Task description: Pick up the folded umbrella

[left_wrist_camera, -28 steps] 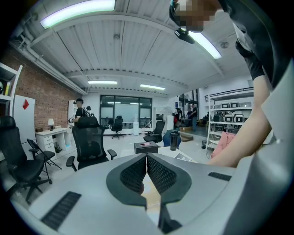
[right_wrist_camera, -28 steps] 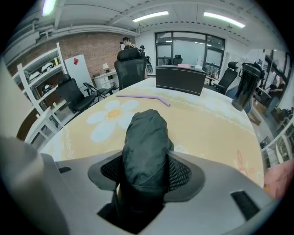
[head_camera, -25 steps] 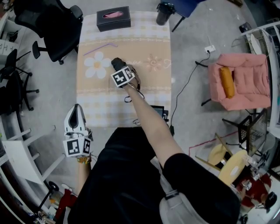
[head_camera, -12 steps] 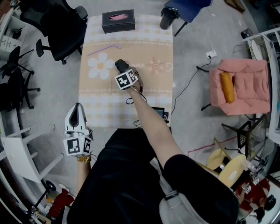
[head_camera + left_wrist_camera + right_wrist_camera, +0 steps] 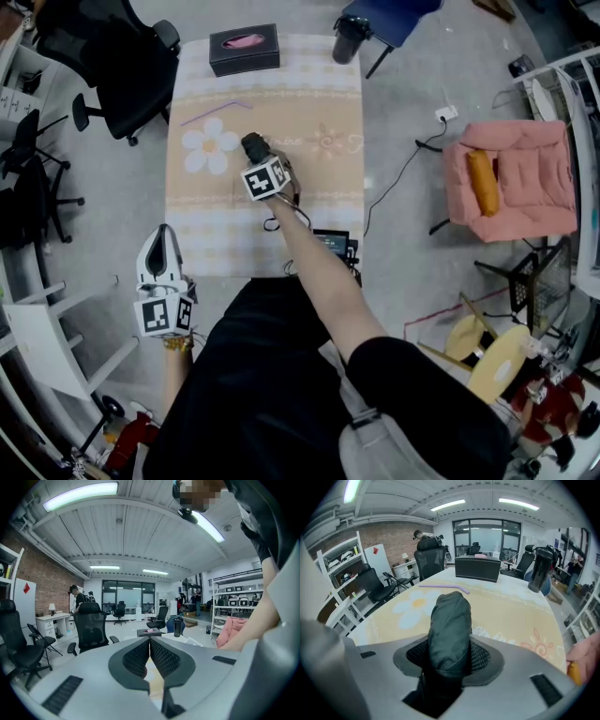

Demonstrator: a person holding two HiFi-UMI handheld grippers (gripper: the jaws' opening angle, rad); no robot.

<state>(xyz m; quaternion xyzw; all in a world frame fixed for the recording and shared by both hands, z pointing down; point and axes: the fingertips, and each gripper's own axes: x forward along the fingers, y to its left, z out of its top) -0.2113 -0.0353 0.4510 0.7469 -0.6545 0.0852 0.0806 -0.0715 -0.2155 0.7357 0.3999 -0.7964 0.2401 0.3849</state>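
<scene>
Black top (image 5: 272, 394), pale grey left gripper (image 5: 165, 230), square-marker cube (image 5: 161, 316)

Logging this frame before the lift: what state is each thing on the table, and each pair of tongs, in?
folded umbrella: folded, sleeved, between the right tongs' pads
right tongs: jaws closing on the folded umbrella
left tongs: shut, empty
tissue box: pink tissue showing
tumbler: upright
straw: lying flat

Nothing legible: the cursive script (image 5: 488, 635) on the desk cloth (image 5: 319, 103), right of the white flower (image 5: 208, 150), is too blurred
</scene>
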